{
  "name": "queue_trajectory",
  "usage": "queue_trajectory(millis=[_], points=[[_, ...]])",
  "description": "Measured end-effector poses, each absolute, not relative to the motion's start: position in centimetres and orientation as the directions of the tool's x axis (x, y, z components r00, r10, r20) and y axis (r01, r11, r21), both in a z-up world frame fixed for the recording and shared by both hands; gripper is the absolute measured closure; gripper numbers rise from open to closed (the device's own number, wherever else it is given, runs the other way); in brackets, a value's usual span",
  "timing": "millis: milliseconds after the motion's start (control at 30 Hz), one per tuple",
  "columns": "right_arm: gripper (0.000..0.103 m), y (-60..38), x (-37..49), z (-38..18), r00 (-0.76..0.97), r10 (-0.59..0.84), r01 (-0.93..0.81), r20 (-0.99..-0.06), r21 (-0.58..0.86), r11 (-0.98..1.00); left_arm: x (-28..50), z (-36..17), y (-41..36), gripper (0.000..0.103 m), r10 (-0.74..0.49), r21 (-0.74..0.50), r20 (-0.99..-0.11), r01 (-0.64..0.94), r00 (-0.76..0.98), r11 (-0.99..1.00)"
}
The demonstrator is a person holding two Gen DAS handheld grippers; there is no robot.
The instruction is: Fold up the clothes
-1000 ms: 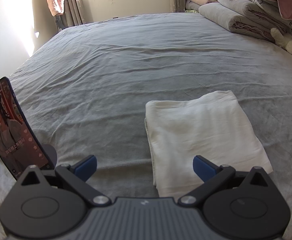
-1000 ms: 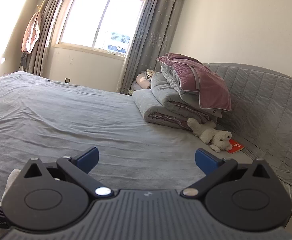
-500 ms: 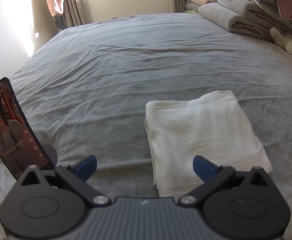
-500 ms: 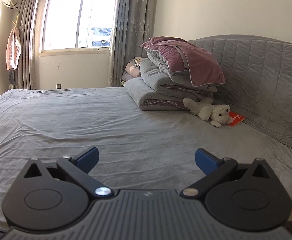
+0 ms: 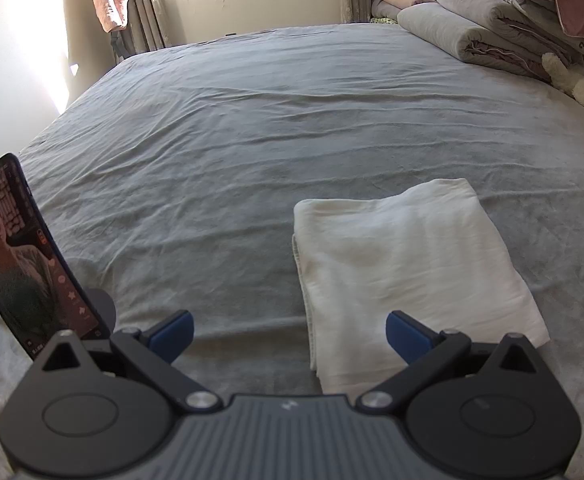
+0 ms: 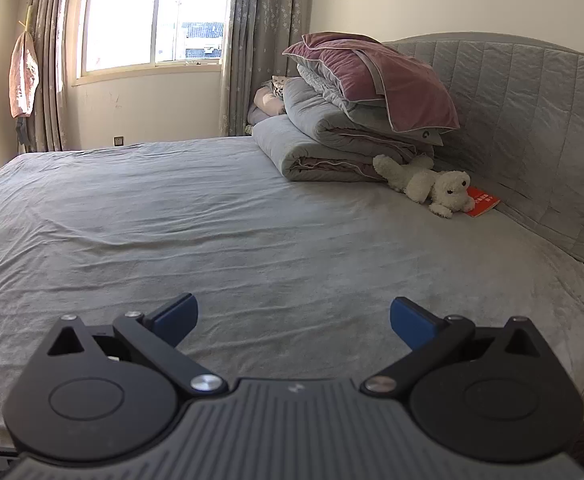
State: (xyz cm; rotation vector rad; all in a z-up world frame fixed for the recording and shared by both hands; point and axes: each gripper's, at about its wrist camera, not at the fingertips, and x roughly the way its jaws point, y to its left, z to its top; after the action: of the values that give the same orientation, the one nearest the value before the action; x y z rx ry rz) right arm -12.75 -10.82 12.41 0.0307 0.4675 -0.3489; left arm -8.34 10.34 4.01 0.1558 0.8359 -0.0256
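Where the left wrist view looks along the left gripper (image 5: 287,330), its blue-tipped jaws stand wide apart, released and holding nothing. The folded cream-white cotton garment (image 5: 408,268) lies flat on the grey wrinkled bedsheet (image 5: 251,140), just ahead of the right-hand fingertip (image 5: 406,334) and reaching past it toward the view's right side; contact between pad and cloth cannot be told. A black smartphone with a lit screen (image 5: 23,268) stands tilted at the left edge, near the gripper's left finger. Rolled grey quilts (image 5: 472,36) are stacked at the far right corner of the bed.

In the right wrist view, the right gripper (image 6: 294,318) is likewise released, jaws spread wide and empty above bare sheet (image 6: 211,232). The garment does not appear here. A white plush dog (image 6: 432,186) lies against the quilt stack (image 6: 332,148), touching a red booklet (image 6: 482,202) beside the grey quilted headboard (image 6: 532,120). A dusty-pink pillow (image 6: 372,76) tops the stack. A sunlit window (image 6: 151,20) sits behind.
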Motion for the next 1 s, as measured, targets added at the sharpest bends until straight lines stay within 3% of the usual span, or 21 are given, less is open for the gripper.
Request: queue_trajectory(millis=[700, 867, 1000], points=[[0.0, -10.6, -11.5, 10.9, 0.82, -0.28, 0.266, -0.5, -0.099, 0.959, -8.1, 4.1, 10.8, 0.001, 0.022, 0.109, -0.745, 0.088, 0.667, 0.99], [0.0, -11.1, -9.4, 9.6, 0.816, -0.071, 0.062, -0.574, -0.034, 0.997, -6.7, 4.1, 13.4, 0.001, -0.11, -0.073, -0.762, 0.084, 0.638, 0.994], [0.0, -11.9, -6.9, 7.9, 0.745, 0.175, -0.113, -0.644, 0.136, 0.984, -5.4, 3.2, 14.9, 0.004, -0.196, -0.189, -0.763, 0.077, 0.616, 0.979]])
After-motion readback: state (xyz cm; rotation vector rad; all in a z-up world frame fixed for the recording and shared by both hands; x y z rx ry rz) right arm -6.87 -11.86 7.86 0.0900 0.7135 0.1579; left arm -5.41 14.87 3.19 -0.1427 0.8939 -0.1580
